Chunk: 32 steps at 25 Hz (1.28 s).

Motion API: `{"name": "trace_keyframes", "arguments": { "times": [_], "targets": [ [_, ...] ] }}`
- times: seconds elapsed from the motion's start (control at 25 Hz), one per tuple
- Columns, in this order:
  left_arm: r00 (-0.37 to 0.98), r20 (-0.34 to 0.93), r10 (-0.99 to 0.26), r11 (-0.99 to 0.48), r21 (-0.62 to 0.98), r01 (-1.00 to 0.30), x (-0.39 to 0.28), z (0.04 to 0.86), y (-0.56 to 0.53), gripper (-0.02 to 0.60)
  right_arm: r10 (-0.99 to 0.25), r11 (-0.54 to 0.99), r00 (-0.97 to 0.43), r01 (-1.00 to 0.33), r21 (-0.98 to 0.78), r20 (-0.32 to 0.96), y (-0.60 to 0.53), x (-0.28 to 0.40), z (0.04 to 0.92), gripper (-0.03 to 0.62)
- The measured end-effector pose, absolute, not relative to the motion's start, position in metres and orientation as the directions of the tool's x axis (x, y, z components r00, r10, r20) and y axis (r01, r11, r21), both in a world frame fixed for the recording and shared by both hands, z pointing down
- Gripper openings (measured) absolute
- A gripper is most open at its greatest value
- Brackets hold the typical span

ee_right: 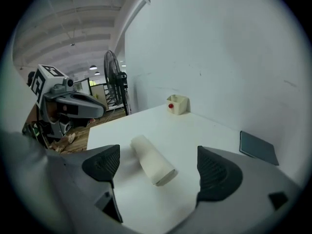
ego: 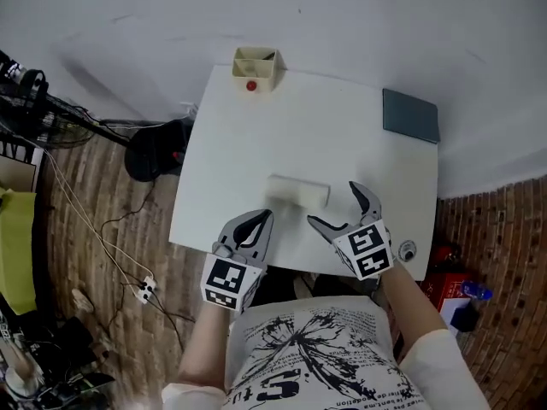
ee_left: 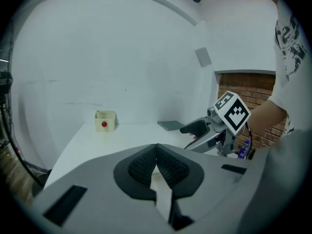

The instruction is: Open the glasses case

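On the near side of the table (ego: 231, 143), the closed glasses case (ego: 297, 191) lies free.
It looks light, stiff, slippery — we'd clamp its long sides; our right gripper (ego: 335, 205) stands wide open beside it, the left gripper (ego: 259, 222) pressed together, empty.

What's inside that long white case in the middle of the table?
Nothing inside shows. The glasses case lies closed on the table, so only its plain cream outside can be seen. Whatever is in it is covered by its shell.
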<state>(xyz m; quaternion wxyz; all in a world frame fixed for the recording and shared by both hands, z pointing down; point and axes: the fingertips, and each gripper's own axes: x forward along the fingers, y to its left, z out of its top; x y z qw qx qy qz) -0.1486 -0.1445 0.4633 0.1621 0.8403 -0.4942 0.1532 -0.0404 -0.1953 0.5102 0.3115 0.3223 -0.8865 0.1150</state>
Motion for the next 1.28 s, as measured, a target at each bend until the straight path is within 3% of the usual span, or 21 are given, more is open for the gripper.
{"name": "trace_keyframes", "arguments": {
  "times": [0.68,0.96,1.28],
  "targets": [
    [0.559,0.651,-0.514,-0.594,0.200,-0.779,-0.154,0.608,-0.179,0.014,-0.442,0.727,-0.421,-0.686,0.041,0.792,-0.209,-0.064,0.610,0.452],
    [0.557,0.680,-0.476,-0.598,0.214,-0.772,-0.152,0.625,-0.182,0.014,-0.447,0.734,-0.374,-0.672,0.095,0.812,-0.208,-0.066,0.623,0.377],
    [0.554,0.682,-0.478,-0.598,0.209,-0.774,-0.151,0.625,-0.181,0.014,-0.439,0.736,-0.367,-0.670,0.095,0.820,-0.206,-0.065,0.622,0.373]
  ]
}}
